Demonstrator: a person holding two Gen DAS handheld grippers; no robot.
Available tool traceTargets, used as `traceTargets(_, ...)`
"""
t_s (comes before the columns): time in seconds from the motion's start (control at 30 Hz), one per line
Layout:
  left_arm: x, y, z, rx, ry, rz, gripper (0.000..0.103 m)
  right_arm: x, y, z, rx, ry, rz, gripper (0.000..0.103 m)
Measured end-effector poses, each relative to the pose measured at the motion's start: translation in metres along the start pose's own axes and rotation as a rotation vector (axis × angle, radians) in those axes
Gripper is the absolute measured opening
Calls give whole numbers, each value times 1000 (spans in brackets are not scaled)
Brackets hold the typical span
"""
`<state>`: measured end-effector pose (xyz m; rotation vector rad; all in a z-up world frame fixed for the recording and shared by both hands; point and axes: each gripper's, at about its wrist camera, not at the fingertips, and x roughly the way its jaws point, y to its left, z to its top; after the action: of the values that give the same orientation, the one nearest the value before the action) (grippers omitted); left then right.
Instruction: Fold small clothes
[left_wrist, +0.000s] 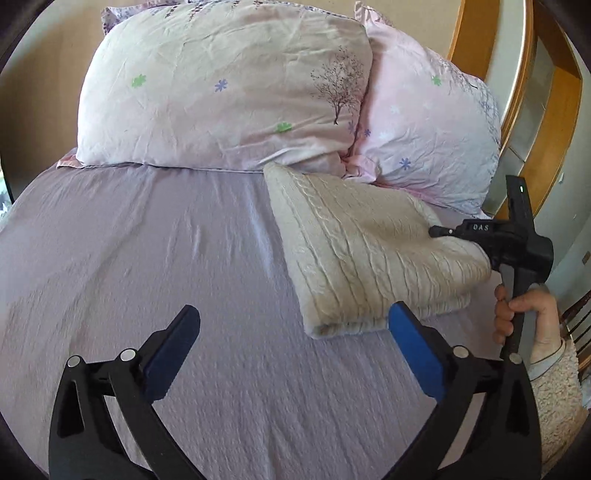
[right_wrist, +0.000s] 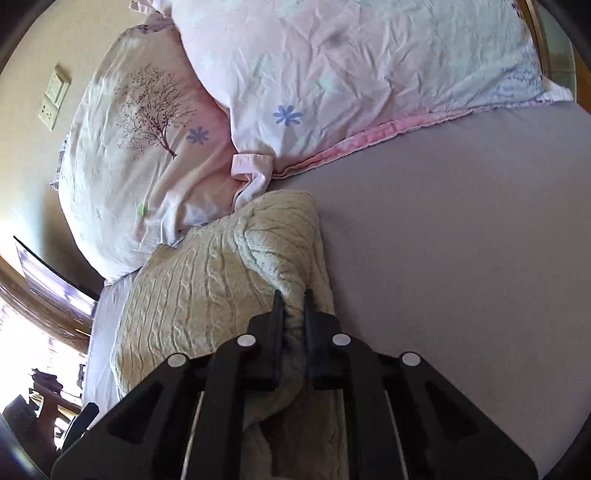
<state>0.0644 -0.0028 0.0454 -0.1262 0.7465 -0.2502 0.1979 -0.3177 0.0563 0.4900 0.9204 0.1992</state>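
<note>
From the left wrist camera, the left gripper (left_wrist: 293, 325) stands wide open with its blue-padded fingers (left_wrist: 415, 354) spread and nothing between them, hovering over the smooth lilac bedsheet (left_wrist: 147, 258). The folded cream cable-knit sweater (left_wrist: 369, 251) lies at about one o'clock from it, its near folded corner just beside the right-hand pad. The bundle's long axis runs from that near corner up toward twelve o'clock, where its far end meets the two pale pink floral pillows (left_wrist: 221, 92). At three o'clock the right gripper (left_wrist: 436, 232) reaches onto the sweater's far side, the person's right hand (left_wrist: 524, 314) on its handle.

From the right wrist camera, the right gripper (right_wrist: 293, 295) is nearly closed, pinching a raised ridge of the sweater (right_wrist: 207, 277) between its black fingers (right_wrist: 277, 306). The knit spreads away toward ten o'clock, against the pillows (right_wrist: 332, 74), with bare bedsheet (right_wrist: 461, 258) at three o'clock.

The right gripper already has the cloth, so I judge the next fold or shift turns on it; the left would need only a short reach toward one o'clock.
</note>
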Motion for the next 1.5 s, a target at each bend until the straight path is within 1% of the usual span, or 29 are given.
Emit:
traceTargets(0.03,3,-4,-3,5,13,-10,102,-6,7,-3,-27,-17,-19,13)
traceTargets(0.07,6,-7,-6,5,27,-7,102,-18,14,-9,-53,-46,-43,20)
traceTargets(0.1,11,-10,-8,4,42,12,102,-33,19,-15,-74,-81,-65,31)
traceTargets(0.13,16,-13,-10,10,62,42,102,-47,23,-20,-87,-110,-86,78)
traceTargets(0.17,22,-15,-12,24,88,72,102,-60,28,-26,-101,-139,-99,98)
traceTargets(0.2,27,-17,-14,37,109,90,102,-76,31,-36,-128,-173,-81,101)
traceTargets(0.23,32,-19,-16,46,124,97,102,-85,36,-44,-162,-186,-65,101)
traceTargets(0.3,40,-19,-21,38,142,95,102,-93,44,-63,-229,-158,-78,101)
traceTargets(0.37,47,-18,-23,19,169,101,102,-91,45,-80,-267,-100,-92,101)
traceTargets(0.43,48,-20,-25,32,154,129,102,-79,47,-95,-288,-24,-92,101)
traceTargets(0.47,50,-21,-26,35,161,134,102,-80,48,-104,-298,-1,-111,101)
traceTargets(0.53,52,-24,-27,50,161,160,102,-65,53,-114,-331,42,-168,101)
traceTargets(0.63,56,-30,-29,104,179,199,102,-43,61,-119,-366,91,-237,101)
traceTargets(0.7,56,-31,-30,114,178,198,102,-34,65,-122,-389,116,-292,101)
traceTargets(0.73,56,-30,-30,114,176,197,102,-32,68,-126,-411,103,-319,101)
traceTargets(0.8,56,-30,-30,114,174,200,102,-34,66,-128,-404,81,-303,101)
traceTargets(0.93,55,-30,-30,113,172,201,102,-35,65,-130,-399,61,-315,101)
traceTargets(1.5,55,-31,-31,114,169,201,102,-36,65,-131,-399,59,-318,101)
